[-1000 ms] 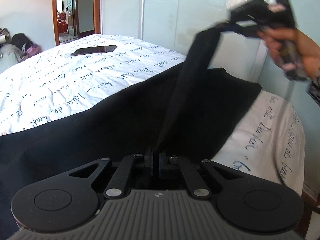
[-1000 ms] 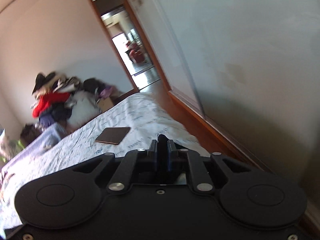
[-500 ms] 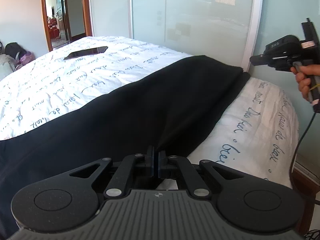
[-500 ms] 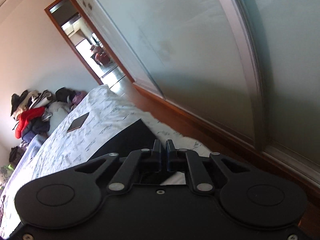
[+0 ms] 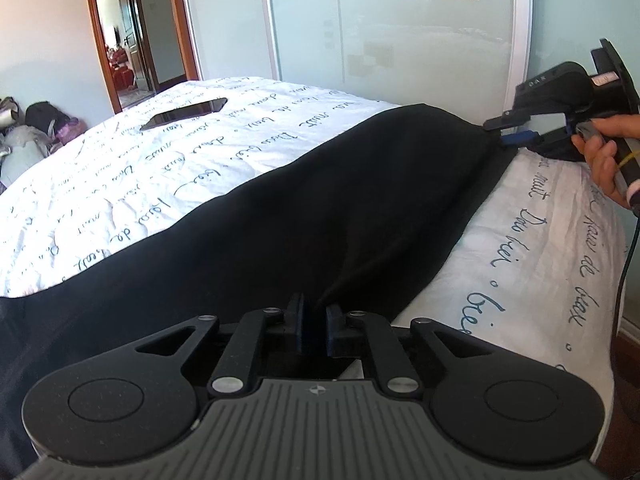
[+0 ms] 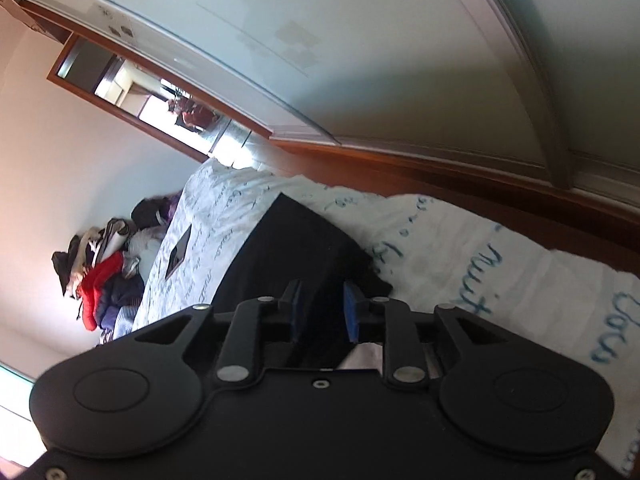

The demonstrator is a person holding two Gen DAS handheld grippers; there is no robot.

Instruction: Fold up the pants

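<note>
The black pants lie stretched across the white bedspread with blue script, one long band running from the near edge of the bed to the far corner by the glass wardrobe doors, laid flat, I judge, so that the next fold can be made over a smooth layer. The left gripper sits low at the near end of the cloth, its jaws a narrow slit apart with a peak of dark fabric rising just in front of the gap; they have just been opening, and the cloth seems to be slipping free rather than pinched, though black on black makes that hard to tell. The right gripper, held in a hand seen in the left view, rests at the far end of the pants near the bed's corner, its blue-padded jaws plainly apart with black cloth lying between them unpressed; they too have just been opening. A second ago that gripper was raised high with a strip of the pants hanging taut from it; now it is down at bed level and the fabric is settled flat. A dark phone lies well apart on the bedspread, and a heap of clothes sits beyond the bed
</note>
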